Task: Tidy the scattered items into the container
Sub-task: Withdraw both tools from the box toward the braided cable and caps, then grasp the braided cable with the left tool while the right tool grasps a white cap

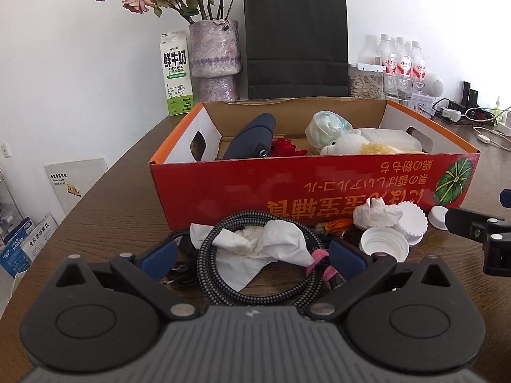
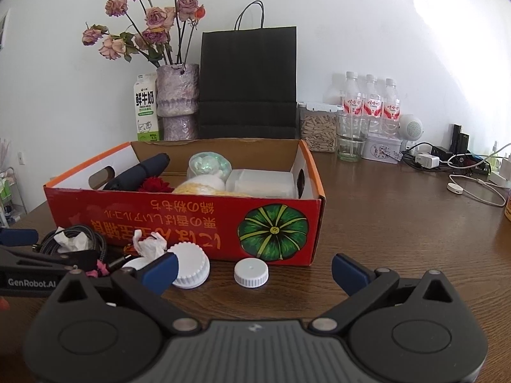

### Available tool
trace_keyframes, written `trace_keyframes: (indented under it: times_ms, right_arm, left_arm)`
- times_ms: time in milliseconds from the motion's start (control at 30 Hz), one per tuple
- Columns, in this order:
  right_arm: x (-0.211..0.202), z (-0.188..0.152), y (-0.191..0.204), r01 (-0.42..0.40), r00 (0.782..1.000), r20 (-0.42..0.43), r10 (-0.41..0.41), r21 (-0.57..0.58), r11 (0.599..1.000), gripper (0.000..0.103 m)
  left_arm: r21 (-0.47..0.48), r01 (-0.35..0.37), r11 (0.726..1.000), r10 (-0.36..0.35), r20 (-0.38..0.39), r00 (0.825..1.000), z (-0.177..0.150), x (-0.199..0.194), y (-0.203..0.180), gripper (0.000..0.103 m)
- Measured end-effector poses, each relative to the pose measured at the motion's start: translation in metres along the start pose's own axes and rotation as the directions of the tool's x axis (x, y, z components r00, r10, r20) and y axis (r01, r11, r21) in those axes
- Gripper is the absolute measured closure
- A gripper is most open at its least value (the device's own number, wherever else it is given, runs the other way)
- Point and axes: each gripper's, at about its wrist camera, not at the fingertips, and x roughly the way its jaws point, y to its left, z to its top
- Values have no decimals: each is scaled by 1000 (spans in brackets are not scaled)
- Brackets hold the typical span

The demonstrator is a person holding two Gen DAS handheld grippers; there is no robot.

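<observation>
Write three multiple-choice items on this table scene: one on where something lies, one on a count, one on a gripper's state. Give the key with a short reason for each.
1. Where does the coiled cable lie?
A. inside the box
B. on the table in front of the box
C. behind the paper bag

2. How many white caps lie loose on the table in front of the box?
A. one
B. three
C. five

3. How does the right gripper stand?
A. shut on a cap
B. shut on a tissue
C. open, holding nothing

Key:
1 B, the cable sits on the wood before the red wall, with a crumpled tissue lying on it.
2 B, the right wrist view shows a small cap, a large cap and a third cap partly hidden behind a finger.
3 C, its fingers are spread wide with only the small cap lying between them, untouched.
</observation>
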Motion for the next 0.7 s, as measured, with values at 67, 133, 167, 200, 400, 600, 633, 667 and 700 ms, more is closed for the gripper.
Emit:
trace_keyframes:
  times_ms: [67, 133, 167, 200, 400, 600, 633, 667, 700]
  right_arm:
    - [1, 0, -2, -1, 1000, -11, 1, 7, 1000, 0]
    - [3, 0, -3, -2, 1000, -18, 2, 15, 1000, 0]
    - [3, 0, -3, -2, 1000, -20, 2, 17, 1000, 0]
    - [4, 0, -4, -2, 1000, -24, 3, 18, 1000, 0]
    - [6, 0, -3, -5, 999, -36, 6, 19, 1000, 0]
    - [8, 0, -3, -9, 999, -48, 10, 19, 1000, 0]
    - [8, 0, -3, -10, 999, -52, 11, 17, 1000, 1]
    - [9, 0, -2, -12, 998, -57, 13, 14, 1000, 1]
    - [11, 0, -2, -18, 998, -65, 18, 12, 1000, 2]
  left_arm:
    - [9, 0, 1000, 0, 0, 1000, 0, 0, -2, 0]
    - [17, 6, 1000, -6, -14, 1000, 1, 1, -4, 0]
    - [18, 10, 1000, -10, -25, 1000, 3, 2, -4, 0]
    - [18, 14, 1000, -13, -38, 999, 4, 3, -4, 0]
    - [23, 22, 999, -19, -119, 993, 14, 15, -4, 0]
    - [82, 7, 997, 7, -179, 984, 18, 27, -12, 0]
    - [79, 8, 997, 6, -180, 984, 18, 27, -12, 1]
    - [76, 19, 997, -5, -179, 984, 18, 27, -12, 5]
    - [80, 23, 997, -9, -177, 984, 18, 26, -12, 6]
